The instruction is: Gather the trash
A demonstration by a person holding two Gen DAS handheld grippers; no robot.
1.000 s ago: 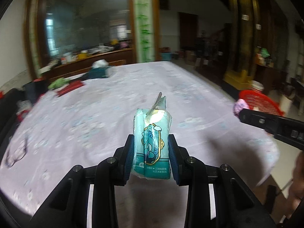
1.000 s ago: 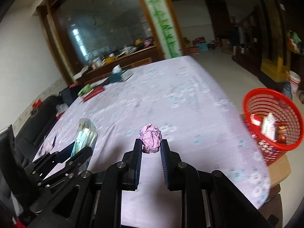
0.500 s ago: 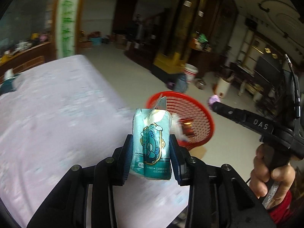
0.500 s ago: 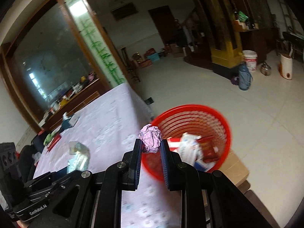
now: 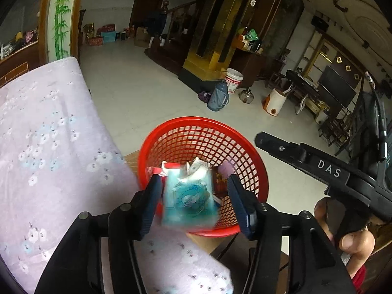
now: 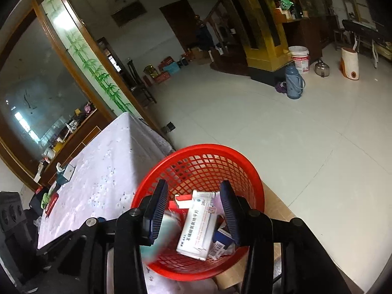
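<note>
Over the red mesh basket (image 5: 245, 152), both grippers sit with their jaws spread wide, so this is the drop step of the trash run. Left gripper (image 5: 194, 201) has nothing pinched: the teal tissue pack (image 5: 188, 201) is a blur between its fingers, touching neither one as far as the left wrist view shows, and looks like it's falling toward the basket. Right gripper (image 6: 193, 210) is empty too, with only basket contents visible through the gap, like the white medicine box (image 6: 199, 230) lying tilted on the other junk.

Orientation of the pack is hard to call with that blur. Its printed face points back at the camera, and the long axis seems to run roughly up-down in frame, maybe tipped a little.

Next move, by the look of it: pull both grippers back to the flowered tablecloth (image 5: 49, 147) and hunt for more trash. A few bits sit at the far end in the right wrist view.
</note>
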